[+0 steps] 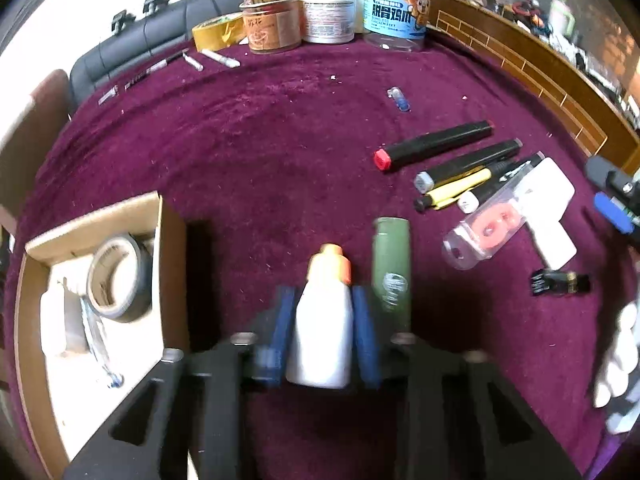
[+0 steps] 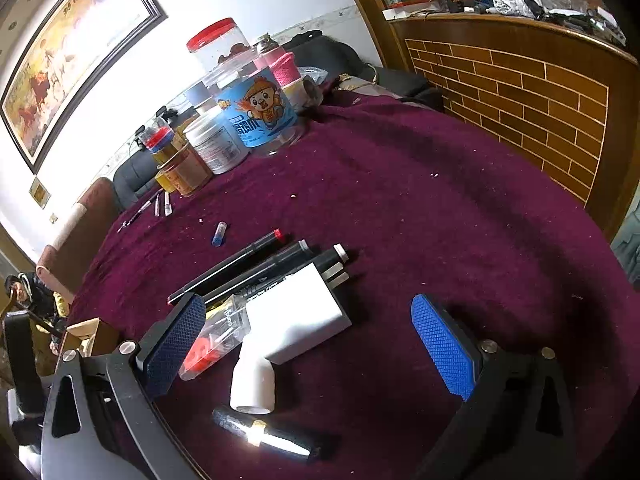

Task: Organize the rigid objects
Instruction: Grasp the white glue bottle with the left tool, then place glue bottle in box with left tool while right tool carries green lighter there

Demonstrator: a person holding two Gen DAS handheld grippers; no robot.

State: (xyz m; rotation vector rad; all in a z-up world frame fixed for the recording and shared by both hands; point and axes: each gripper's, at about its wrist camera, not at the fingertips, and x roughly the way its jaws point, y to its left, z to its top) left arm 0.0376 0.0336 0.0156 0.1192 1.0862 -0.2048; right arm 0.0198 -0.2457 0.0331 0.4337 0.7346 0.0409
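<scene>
Your left gripper [image 1: 324,320] has its jaws clamped on the small white bottle with an orange cap [image 1: 322,328], low over the maroon-clothed table [image 1: 280,140]. A green tube [image 1: 391,272] lies just right of it; the cardboard box [image 1: 96,292] holding a tape roll [image 1: 118,278] sits to the left. Your right gripper [image 2: 308,344] hangs with jaws released, spread wide above the white charger [image 2: 298,316], white cylinder [image 2: 254,380] and markers [image 2: 256,268].

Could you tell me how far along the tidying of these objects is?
Done: a tape roll already sits in the cardboard box. In hand: the left gripper is shut on a white bottle. Left: the green tube, markers and white charger; the right gripper is open.
</scene>
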